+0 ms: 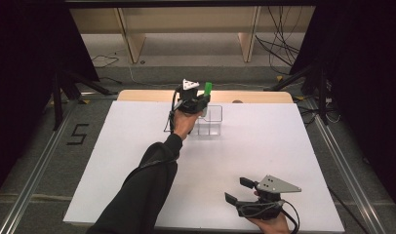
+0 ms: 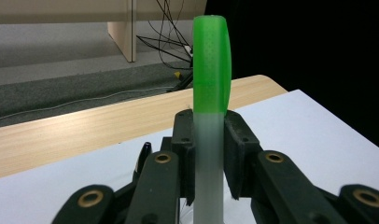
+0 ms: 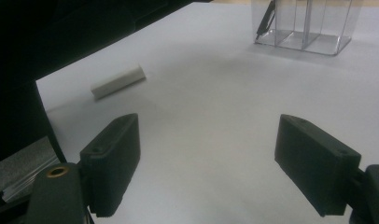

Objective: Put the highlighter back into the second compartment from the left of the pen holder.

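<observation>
Left gripper view shows my green-capped marker point(image 2: 209, 93) pinched upright in the left gripper point(image 2: 209, 154), above the clear organizer point(image 1: 209, 120); a tilt could snag its divider — right gripper point(image 1: 238, 190) idles wide open.

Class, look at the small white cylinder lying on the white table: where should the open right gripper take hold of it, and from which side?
Grip the small white cylinder around its middle, coming down from above with the right gripper turned so its jaws cross the long axis. It lies flat on the white table, so only its curved sides are probably free to pinch.
</observation>
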### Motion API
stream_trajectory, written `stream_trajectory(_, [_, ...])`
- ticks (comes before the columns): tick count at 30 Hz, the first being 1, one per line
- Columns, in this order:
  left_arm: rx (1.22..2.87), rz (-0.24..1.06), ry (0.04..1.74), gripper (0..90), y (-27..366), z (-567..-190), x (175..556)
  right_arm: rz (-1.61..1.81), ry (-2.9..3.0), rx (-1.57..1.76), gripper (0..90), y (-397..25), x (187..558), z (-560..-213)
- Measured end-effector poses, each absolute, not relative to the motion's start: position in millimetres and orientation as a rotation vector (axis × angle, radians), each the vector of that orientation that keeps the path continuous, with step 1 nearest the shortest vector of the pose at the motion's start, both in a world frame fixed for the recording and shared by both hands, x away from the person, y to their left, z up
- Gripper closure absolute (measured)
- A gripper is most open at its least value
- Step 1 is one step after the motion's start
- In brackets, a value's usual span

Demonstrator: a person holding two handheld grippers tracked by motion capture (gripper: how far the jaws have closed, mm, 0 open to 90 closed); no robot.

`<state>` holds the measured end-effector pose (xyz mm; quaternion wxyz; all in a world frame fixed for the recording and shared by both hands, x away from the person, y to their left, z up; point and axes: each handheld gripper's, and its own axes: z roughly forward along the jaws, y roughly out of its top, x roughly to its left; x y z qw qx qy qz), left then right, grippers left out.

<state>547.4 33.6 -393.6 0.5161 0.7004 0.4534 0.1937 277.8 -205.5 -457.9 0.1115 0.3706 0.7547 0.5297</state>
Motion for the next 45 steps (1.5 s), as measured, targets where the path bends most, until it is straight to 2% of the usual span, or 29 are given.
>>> stream_trajectory(20, [1.711,0.517,1.097,74.4,25,-400,546,1.548,2.225,1.077,23.3,-205,277,-458])
stream_trajectory(22, [1.708,0.521,1.105,69.4,26,-399,544,1.547,2.227,1.077,23.3,-205,277,-458])
stream_trajectory(26, [1.711,0.520,1.148,45.0,26,-392,539,1.548,2.224,1.075,23.3,-205,277,-458])
stream_trajectory(28, [1.702,0.527,1.153,38.0,28,-386,534,1.547,2.224,1.079,23.3,-206,277,-458])
stream_trajectory(32, [1.729,0.531,1.144,30.2,37,-372,527,1.545,2.222,1.079,23.3,-206,278,-458])
stream_trajectory(45, [1.855,0.386,1.102,20.6,77,-356,496,1.539,2.215,1.085,23.2,-206,278,-458])
